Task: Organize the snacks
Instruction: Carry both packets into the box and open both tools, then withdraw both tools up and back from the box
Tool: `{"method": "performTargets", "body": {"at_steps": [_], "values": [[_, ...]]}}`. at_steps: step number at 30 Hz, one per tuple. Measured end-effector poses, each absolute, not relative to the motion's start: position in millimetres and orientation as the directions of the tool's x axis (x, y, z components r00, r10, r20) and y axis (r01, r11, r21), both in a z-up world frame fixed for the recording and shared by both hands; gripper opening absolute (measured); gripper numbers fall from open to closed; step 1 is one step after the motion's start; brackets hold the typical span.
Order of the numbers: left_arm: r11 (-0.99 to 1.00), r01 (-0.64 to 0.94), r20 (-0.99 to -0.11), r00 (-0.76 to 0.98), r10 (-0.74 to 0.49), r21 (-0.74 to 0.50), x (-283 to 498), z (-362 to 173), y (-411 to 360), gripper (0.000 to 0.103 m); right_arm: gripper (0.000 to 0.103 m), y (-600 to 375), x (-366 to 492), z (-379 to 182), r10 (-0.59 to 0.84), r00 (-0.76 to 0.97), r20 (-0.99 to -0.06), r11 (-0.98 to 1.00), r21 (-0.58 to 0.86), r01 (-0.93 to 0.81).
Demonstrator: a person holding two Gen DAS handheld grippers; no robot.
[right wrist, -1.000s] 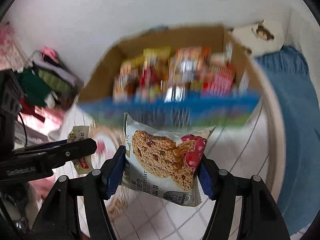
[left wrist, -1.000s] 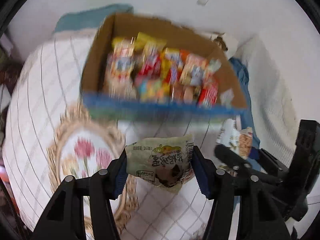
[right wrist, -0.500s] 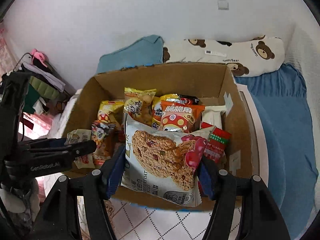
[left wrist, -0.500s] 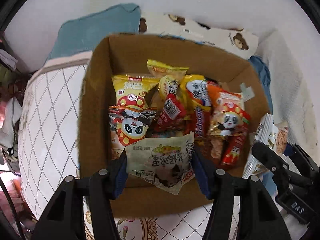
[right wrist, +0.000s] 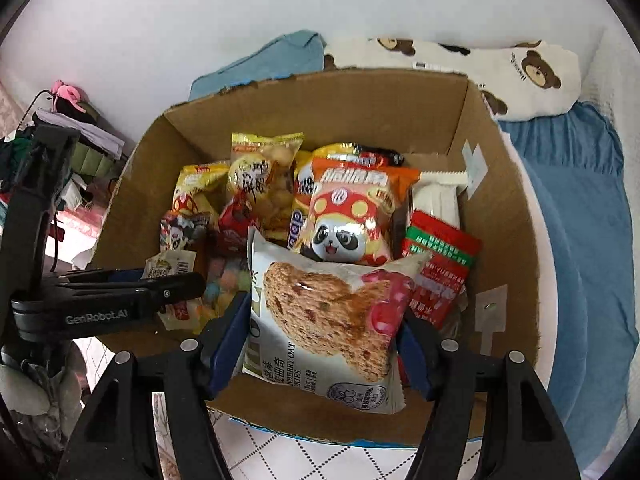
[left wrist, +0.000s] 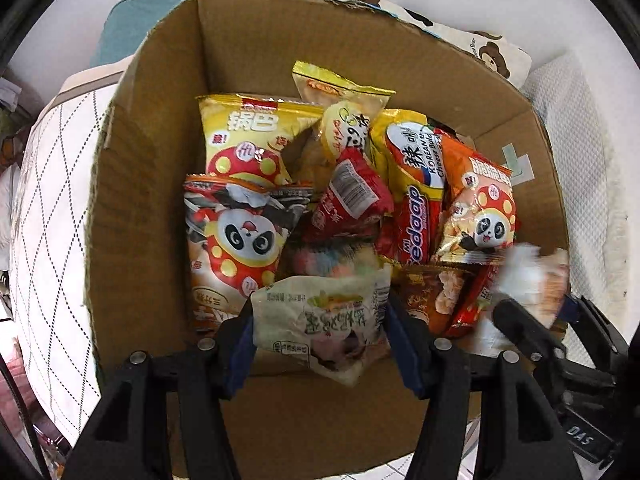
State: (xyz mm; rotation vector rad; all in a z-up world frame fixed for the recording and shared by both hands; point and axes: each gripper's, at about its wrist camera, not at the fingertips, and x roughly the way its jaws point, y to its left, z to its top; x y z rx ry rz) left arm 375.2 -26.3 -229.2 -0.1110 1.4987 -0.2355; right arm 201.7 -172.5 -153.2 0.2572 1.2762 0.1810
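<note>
My left gripper (left wrist: 320, 334) is shut on a pale green snack packet (left wrist: 324, 320) and holds it over the near part of the open cardboard box (left wrist: 132, 184). My right gripper (right wrist: 322, 340) is shut on a white oat cookie packet (right wrist: 328, 320) over the near right part of the same box (right wrist: 496, 208). The box holds several snack bags, among them a panda bag (left wrist: 240, 240) and an orange panda bag (right wrist: 348, 220). The left gripper also shows in the right wrist view (right wrist: 168, 288), and the right gripper in the left wrist view (left wrist: 532, 312).
The box stands on a white quilted cover with a diamond pattern (left wrist: 48, 200). A teal cloth (right wrist: 272, 60) and a bear-print pillow (right wrist: 500, 68) lie behind it by the white wall. A blue sheet (right wrist: 580, 220) is to the right. Clothes pile up at far left (right wrist: 72, 128).
Both grippers moved forward and over the box with their packets. The box, first seen from its front side, now fills the views from above.
</note>
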Motion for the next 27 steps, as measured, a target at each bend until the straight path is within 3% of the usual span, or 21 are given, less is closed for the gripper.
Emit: {"method": "performTargets", "body": {"at_steps": [5, 6, 8, 13, 27], "values": [[0.971, 0.065, -0.971, 0.056, -0.233, -0.229, 372.8, -223.4, -25.1, 0.059, 0.099, -173.2, 203.6, -158.6, 0.261, 0.242, -0.935, 0.961, 0.274, 0.025], [0.971, 0.061, -0.970, 0.061, -0.235, -0.232, 372.6, -221.9, -24.4, 0.061, 0.100, -173.3, 203.4, -159.0, 0.243, 0.238, -0.940, 0.966, 0.257, 0.028], [0.974, 0.064, -0.972, 0.079, -0.222, -0.218, 371.4, -216.8, -24.4, 0.078, 0.100, -173.3, 202.7, -158.2, 0.197, 0.234, -0.952, 0.977, 0.211, 0.033], [0.982, 0.079, -0.978, 0.108, -0.181, -0.173, 366.6, -209.2, -27.7, 0.098, 0.102, -177.2, 199.8, -151.3, 0.125, 0.250, -0.960, 0.989, 0.140, 0.045], [0.989, 0.067, -0.972, 0.184, -0.144, -0.133, 357.1, -200.8, -25.2, 0.099, 0.102, -185.6, 189.4, -129.2, 0.045, 0.311, -0.949, 0.995, 0.070, 0.072]]}}
